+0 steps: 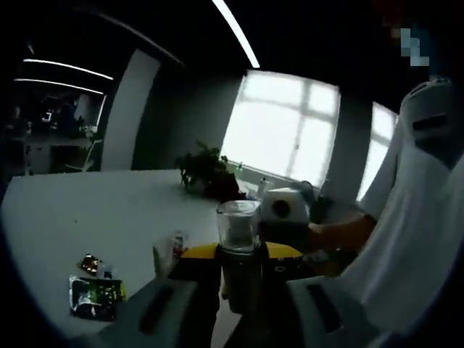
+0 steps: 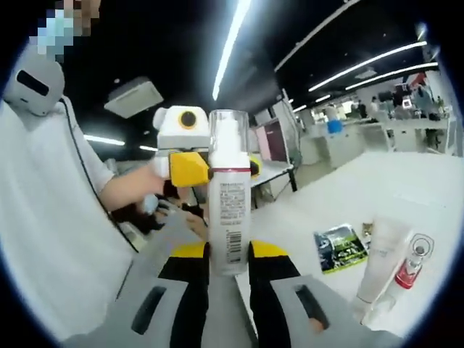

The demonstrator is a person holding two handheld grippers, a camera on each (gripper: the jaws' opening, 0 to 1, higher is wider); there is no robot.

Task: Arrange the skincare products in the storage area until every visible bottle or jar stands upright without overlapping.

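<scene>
**Pump bottle held between both claws above the counter**

Pump bottle (image 2: pixel 230 196) is our landmark: a tall white bottle with a clear cap and a printed label, standing upright in the middle of the right gripper view. We see the jaws of the right claw (image 2: pixel 229 264) pressed on its lower part from both sides, so this claw is closed on the bottle. Just behind the bottle, at the height of its neck, we see the left claw (image 2: pixel 210 168), with yellow and white parts, and a person's hand (image 2: pixel 138 187) holds it.

In the left gripper view the same bottle (image 1: pixel 238 246) looks dark against the bright window (image 1: pixel 283 127), and its clear cap is on top. The left claw (image 1: pixel 241 293) has its jaws on both sides of the bottle's body and seems closed on it too. Behind the bottle we see the right claw (image 1: pixel 284 217).

To the right of the bottle, on the white counter (image 2: pixel 406 181), lie a white tube (image 2: pixel 378 264), a small clear bottle with red inside (image 2: pixel 412 262) touching it, and a green sachet (image 2: pixel 339 248) a little nearer to the pump bottle. In the left gripper view a green sachet (image 1: pixel 96 296) lies to the left of the bottle, and a potted plant (image 1: pixel 206 168) stands well behind it.
</scene>
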